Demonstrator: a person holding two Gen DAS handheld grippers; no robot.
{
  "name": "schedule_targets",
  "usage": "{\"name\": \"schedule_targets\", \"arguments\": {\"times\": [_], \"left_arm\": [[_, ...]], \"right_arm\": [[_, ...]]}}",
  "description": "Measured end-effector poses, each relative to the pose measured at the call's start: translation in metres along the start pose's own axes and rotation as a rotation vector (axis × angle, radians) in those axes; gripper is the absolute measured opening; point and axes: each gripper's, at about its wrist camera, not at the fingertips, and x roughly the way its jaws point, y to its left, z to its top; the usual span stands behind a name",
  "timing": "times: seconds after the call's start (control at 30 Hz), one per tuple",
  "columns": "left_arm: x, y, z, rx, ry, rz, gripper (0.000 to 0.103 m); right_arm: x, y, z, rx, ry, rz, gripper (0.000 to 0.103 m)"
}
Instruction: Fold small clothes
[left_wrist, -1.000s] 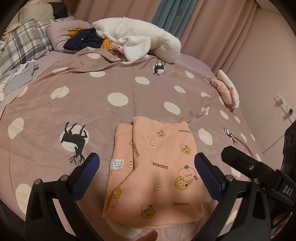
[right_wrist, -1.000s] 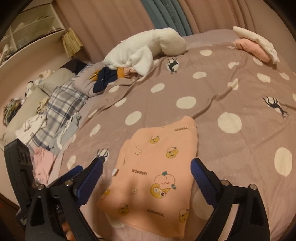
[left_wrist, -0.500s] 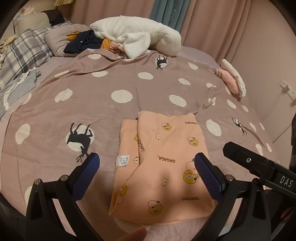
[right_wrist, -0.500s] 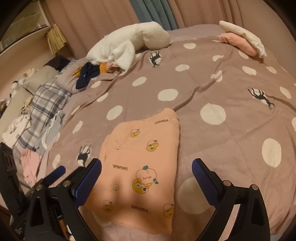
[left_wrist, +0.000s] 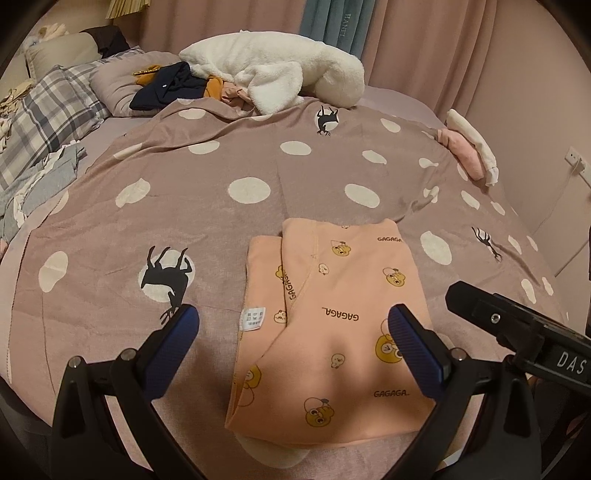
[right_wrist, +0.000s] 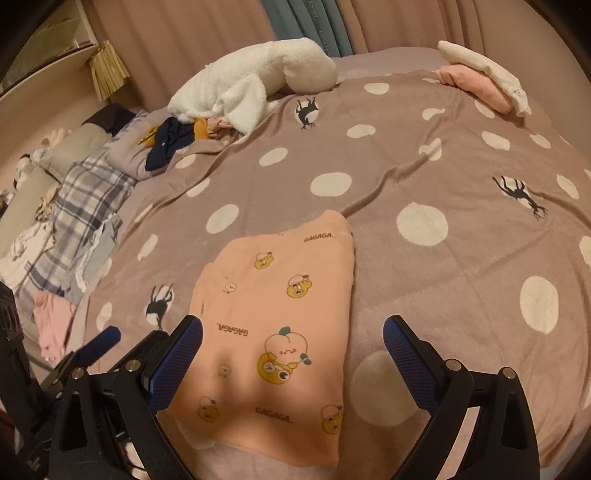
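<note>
The folded peach garment (left_wrist: 332, 317) lies flat on the spotted blanket (left_wrist: 221, 206) covering the bed, near its front edge. Above it, the left gripper (left_wrist: 293, 339) and right gripper (right_wrist: 291, 343) both gape wide, holding nothing. A white fluffy blanket (left_wrist: 273, 74) is heaped well behind.

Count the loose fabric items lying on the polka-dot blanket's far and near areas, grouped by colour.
Peach: 1, the folded garment nearest the open fingers.
White: 2, the fluffy blanket and the cloth at the far right edge.
Pink: 1, the folded piece under that cloth.
Navy: 1, the crumpled garment.
Total: 5. The pile may hide more.
</note>
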Motion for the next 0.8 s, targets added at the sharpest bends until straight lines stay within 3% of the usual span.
{"name": "schedule_targets", "arguments": {"times": [0.8], "left_arm": [[0.0038,-0.007,-0.0036,0.036,0.025,0.017,0.103]], "right_arm": [[0.0023,0.0032,-0.0006,-0.032,0.02,-0.033,0.098]]}}
